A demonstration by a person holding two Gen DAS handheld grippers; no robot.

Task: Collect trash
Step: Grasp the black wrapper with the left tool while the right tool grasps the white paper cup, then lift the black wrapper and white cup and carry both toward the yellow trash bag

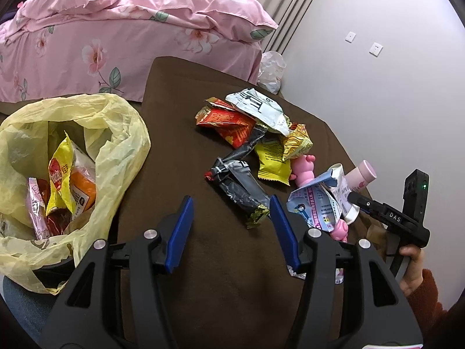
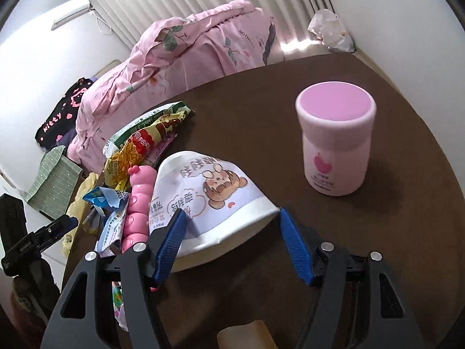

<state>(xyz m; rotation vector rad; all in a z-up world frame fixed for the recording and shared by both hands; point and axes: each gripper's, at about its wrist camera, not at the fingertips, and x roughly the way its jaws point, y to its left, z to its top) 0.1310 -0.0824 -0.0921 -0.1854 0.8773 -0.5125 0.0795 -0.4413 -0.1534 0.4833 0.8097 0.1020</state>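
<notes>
A yellow plastic bag (image 1: 116,133) lies open at the left of the brown table (image 1: 203,261) with several wrappers inside. A pile of snack wrappers (image 1: 250,133) lies mid-table, with a dark crumpled wrapper (image 1: 238,183) nearest my left gripper (image 1: 231,221), which is open and empty above the table. My right gripper (image 2: 232,232) is open, its jaws on either side of the rim of a tipped white paper cup (image 2: 209,200) with a bear print. The cup also shows in the left wrist view (image 1: 345,195).
A pink bottle (image 2: 335,142) stands upright right of the cup. A pink toy (image 2: 139,203) and a blue-white leaflet wrapper (image 2: 110,218) lie left of it. A bed with pink floral bedding (image 1: 116,29) is behind the table. A white wall (image 1: 392,72) is at the right.
</notes>
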